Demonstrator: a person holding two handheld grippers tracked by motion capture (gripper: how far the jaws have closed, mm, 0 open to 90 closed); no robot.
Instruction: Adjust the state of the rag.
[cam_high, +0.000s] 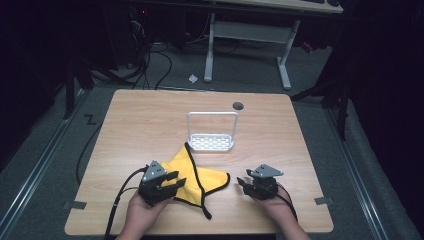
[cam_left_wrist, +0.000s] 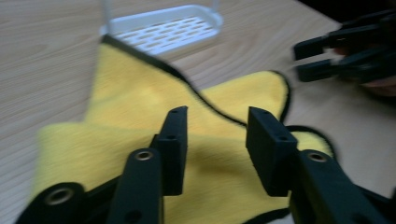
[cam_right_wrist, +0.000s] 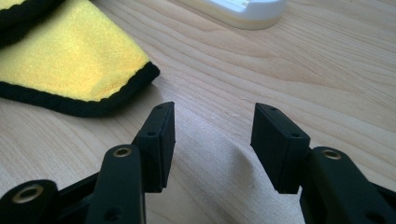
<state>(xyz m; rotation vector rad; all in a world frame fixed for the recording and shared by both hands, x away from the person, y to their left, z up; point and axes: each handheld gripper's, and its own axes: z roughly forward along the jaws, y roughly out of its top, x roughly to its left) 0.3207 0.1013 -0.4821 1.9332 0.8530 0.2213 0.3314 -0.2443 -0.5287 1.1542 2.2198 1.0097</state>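
Above yellow cloth: left gripper agape, empty (right gripper likewise).

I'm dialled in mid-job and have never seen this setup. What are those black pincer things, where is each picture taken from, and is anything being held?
There is no robot arm here. A person at the table holds a two-jaw tool in each hand: the left gripper and the right gripper.

The high view looks down from above the person's side. The other two pictures come from small cameras riding on each gripper, looking along its black jaws.

On the wooden table lie a yellow cloth with black edging and, farther back, a white perforated tray with a tall wire handle.

Nothing is held. The left gripper's jaws stand apart above the cloth; the right gripper's jaws are apart over bare wood, beside the cloth's corner.
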